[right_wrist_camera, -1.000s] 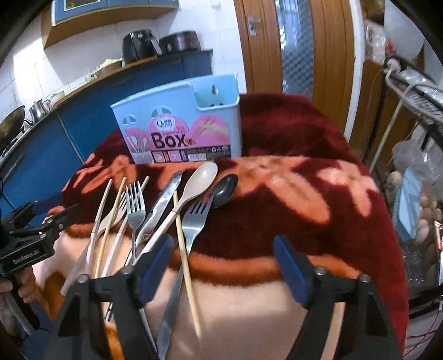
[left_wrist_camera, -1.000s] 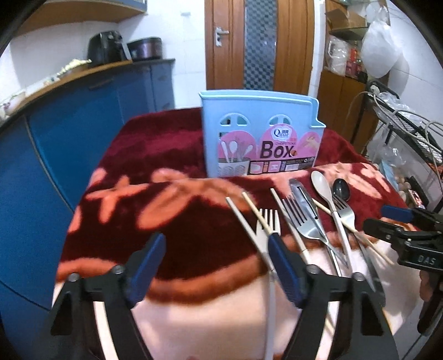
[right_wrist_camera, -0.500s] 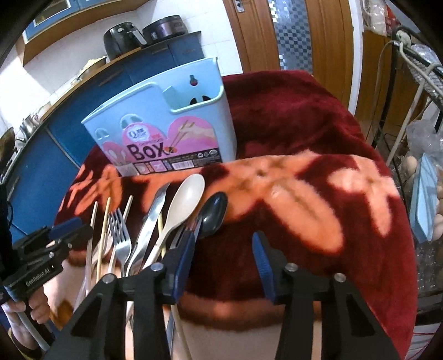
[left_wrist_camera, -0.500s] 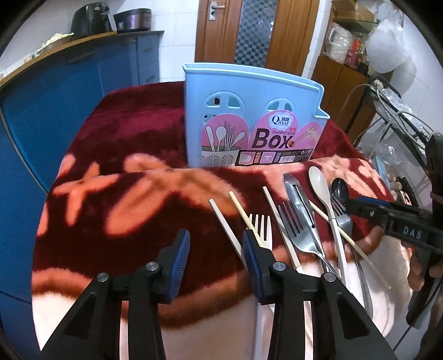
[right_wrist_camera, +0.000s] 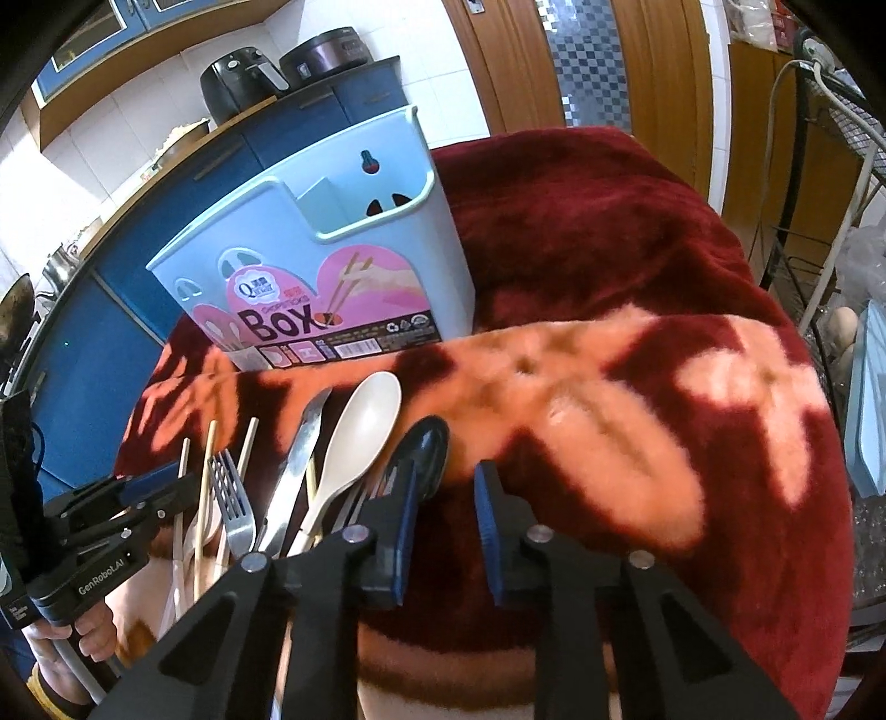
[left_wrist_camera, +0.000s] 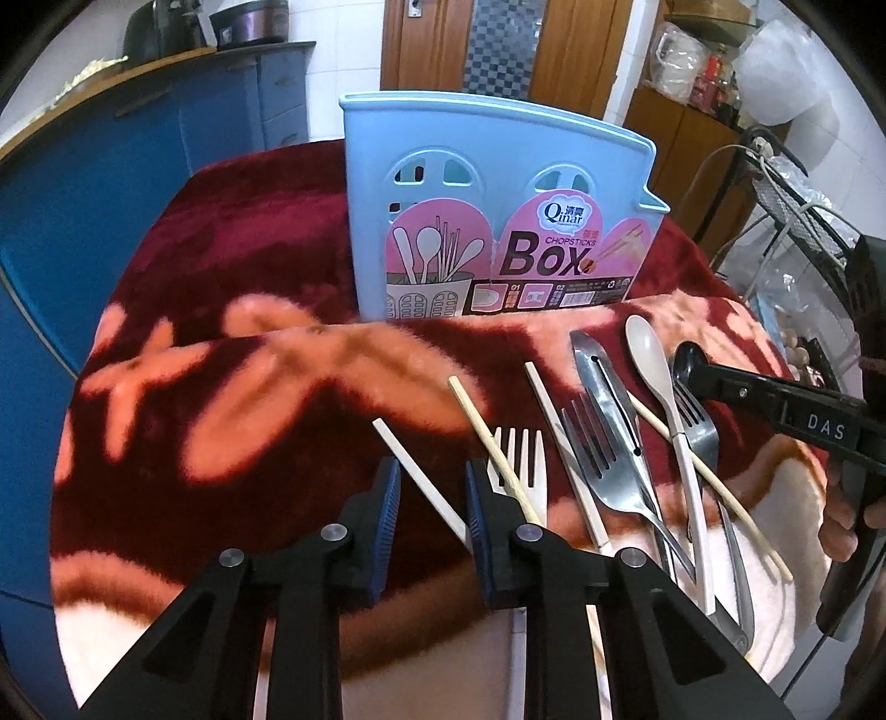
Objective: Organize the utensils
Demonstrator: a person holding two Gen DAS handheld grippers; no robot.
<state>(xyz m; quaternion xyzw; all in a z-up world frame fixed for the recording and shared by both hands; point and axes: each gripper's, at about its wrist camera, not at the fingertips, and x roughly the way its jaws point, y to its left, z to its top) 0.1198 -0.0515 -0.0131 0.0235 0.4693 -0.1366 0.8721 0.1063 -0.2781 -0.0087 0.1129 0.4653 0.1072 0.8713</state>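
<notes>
A light blue utensil box (left_wrist_camera: 498, 221) stands upright on a red flowered blanket (left_wrist_camera: 232, 387); it also shows in the right wrist view (right_wrist_camera: 332, 266). In front lie chopsticks, forks, a knife, a beige spoon (left_wrist_camera: 653, 354) and a black spoon (right_wrist_camera: 423, 451). My left gripper (left_wrist_camera: 429, 493) is partly open, its fingers either side of a white chopstick (left_wrist_camera: 415, 476), with a gap to each pad. My right gripper (right_wrist_camera: 443, 493) is partly open and empty, just right of the black spoon.
Blue kitchen cabinets (left_wrist_camera: 138, 166) run along the left. A wooden door (left_wrist_camera: 498, 44) is behind the table. A wire rack (right_wrist_camera: 830, 166) with eggs stands at the right. The blanket's right half (right_wrist_camera: 664, 387) holds no utensils.
Both grippers have narrowed from wide open and moved forward and down toward the utensils. The left now straddles the white chopstick; the right came in beside the black spoon.
</notes>
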